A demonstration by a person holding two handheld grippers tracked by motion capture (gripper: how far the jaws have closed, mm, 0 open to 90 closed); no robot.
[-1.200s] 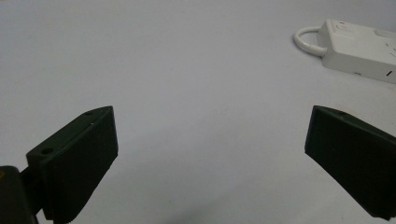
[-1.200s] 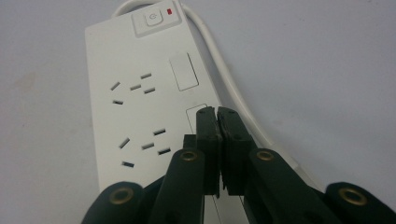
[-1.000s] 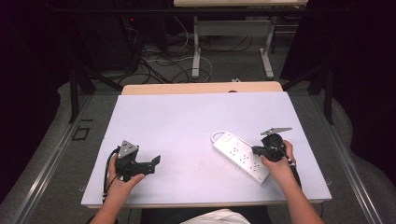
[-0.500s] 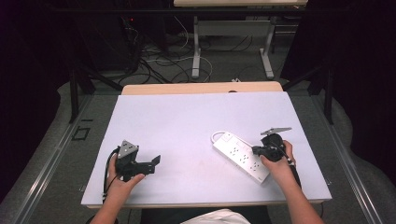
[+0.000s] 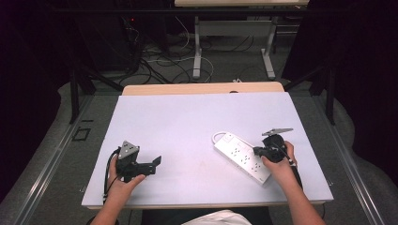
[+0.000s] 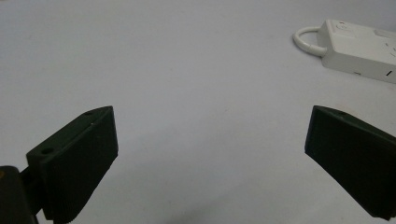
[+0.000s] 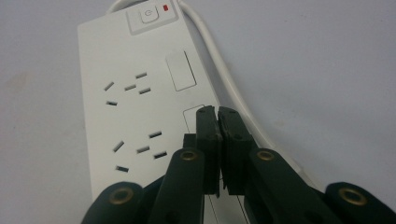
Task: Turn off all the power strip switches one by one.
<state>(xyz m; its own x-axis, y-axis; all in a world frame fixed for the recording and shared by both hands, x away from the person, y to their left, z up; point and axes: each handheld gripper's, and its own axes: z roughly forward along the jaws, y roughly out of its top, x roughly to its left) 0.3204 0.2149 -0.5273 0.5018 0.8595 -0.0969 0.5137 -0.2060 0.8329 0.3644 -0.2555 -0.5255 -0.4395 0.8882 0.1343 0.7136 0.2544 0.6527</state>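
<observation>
A pale table [image 5: 187, 122] stands on grey floor [image 5: 56, 154]; loose cables [image 5: 159, 58] lie beyond, amid dark surroundings.

High view: fixed cam above person's side, looks fwd and down, takes in whole table [image 5: 197, 126] plus floor beyond. Far off.

Left gripper view: cam rides low, close to table, looks along its own jaws, spread wide. Power strip [image 6: 359, 46] sits beyond the jaws, upper right.

Right gripper view: very near, looks steeply down along closed jaws; strip directly under and ahead of the jaws.

Shared by all three: the strip and the table surface round it.
</observation>
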